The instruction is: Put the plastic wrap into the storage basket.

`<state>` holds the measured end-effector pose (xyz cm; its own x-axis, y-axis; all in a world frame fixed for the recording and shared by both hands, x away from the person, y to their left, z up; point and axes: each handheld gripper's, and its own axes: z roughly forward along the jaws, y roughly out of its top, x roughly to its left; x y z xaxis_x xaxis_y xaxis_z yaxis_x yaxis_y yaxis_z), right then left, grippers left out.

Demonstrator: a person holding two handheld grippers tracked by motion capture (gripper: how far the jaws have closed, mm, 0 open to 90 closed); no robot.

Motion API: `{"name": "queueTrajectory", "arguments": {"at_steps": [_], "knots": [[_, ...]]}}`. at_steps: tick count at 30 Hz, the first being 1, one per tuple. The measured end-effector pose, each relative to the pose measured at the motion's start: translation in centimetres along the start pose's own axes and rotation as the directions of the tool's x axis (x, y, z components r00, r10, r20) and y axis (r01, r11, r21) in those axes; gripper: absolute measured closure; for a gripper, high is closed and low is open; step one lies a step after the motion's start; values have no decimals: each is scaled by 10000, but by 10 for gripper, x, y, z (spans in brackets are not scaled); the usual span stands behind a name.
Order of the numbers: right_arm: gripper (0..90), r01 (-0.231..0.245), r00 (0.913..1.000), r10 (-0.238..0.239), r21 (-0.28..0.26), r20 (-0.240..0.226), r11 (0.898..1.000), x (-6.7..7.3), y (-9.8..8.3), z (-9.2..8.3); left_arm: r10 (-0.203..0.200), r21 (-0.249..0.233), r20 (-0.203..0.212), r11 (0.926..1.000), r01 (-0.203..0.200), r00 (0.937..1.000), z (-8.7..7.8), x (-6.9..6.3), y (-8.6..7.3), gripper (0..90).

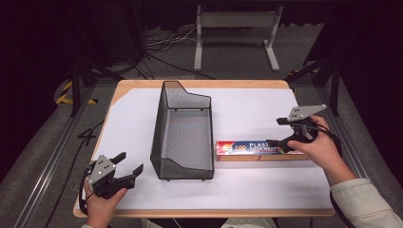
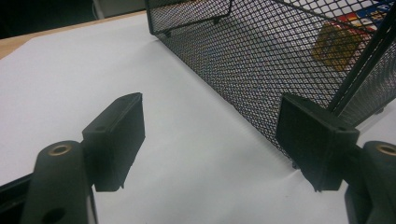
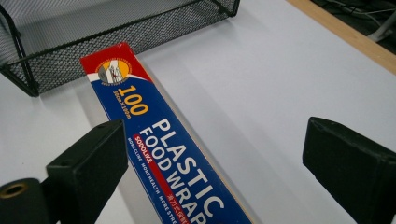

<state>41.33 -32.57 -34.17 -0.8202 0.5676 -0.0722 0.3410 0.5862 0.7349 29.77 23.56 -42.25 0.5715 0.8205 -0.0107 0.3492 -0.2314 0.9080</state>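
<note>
A long blue and red box of plastic food wrap [image 1: 252, 148] lies flat on the white table cover, its end close to the right wall of a black wire mesh basket [image 1: 183, 133]. My right gripper [image 1: 275, 132] is open and hovers over the box's right half. In the right gripper view the box [image 3: 163, 140] runs between the jaws, nearer the left one, with the right gripper [image 3: 215, 163] not touching it. My left gripper [image 1: 129, 162] is open with nothing between its fingers, just left of the basket's near corner. In the left gripper view the left gripper [image 2: 210, 140] faces the basket's mesh wall [image 2: 261, 60].
The white cover [image 1: 252, 114] spans most of the wooden table [image 1: 142, 84]. The basket is empty and stands mid-table. Bare cover lies behind the box and left of the basket. A metal stand [image 1: 235, 28] and cables are on the floor beyond the table.
</note>
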Motion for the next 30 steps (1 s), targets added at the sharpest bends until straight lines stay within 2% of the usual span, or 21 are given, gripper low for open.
{"name": "queueTrajectory", "arguments": {"at_steps": [2,6,8,16,19,23,28,30], "knots": [[85,270,9996,-274,339,107,9991,-2,2,4,-3,-22,6,10000,3,10000,0,0,0,248],[93,583,9978,-557,776,-351,9953,-6,2,12,9,-21,-9,10000,-9,10000,0,1,0,248],[85,673,9962,-619,909,-613,9936,-6,2,16,-26,-33,-1,10000,26,10000,0,1,0,248],[68,760,9932,-629,1360,-983,9878,-6,-2,29,17,-19,-16,10000,-17,10000,0,1,0,248],[80,1018,9923,-891,1576,-858,9822,-5,-4,34,6,-15,-34,10000,-6,10000,0,1,0,248],[90,1485,9835,-1253,1865,-1303,9712,-4,-4,38,20,11,-54,10000,-20,10000,0,1,0,248],[91,1597,9793,-1267,2181,-1575,9628,-2,-8,47,7,7,-61,10000,-7,10000,0,1,-1,248],[91,1778,9746,-1395,2265,-1752,9577,-2,-10,52,13,2,-57,10000,-13,10000,0,1,-1,249]]}}
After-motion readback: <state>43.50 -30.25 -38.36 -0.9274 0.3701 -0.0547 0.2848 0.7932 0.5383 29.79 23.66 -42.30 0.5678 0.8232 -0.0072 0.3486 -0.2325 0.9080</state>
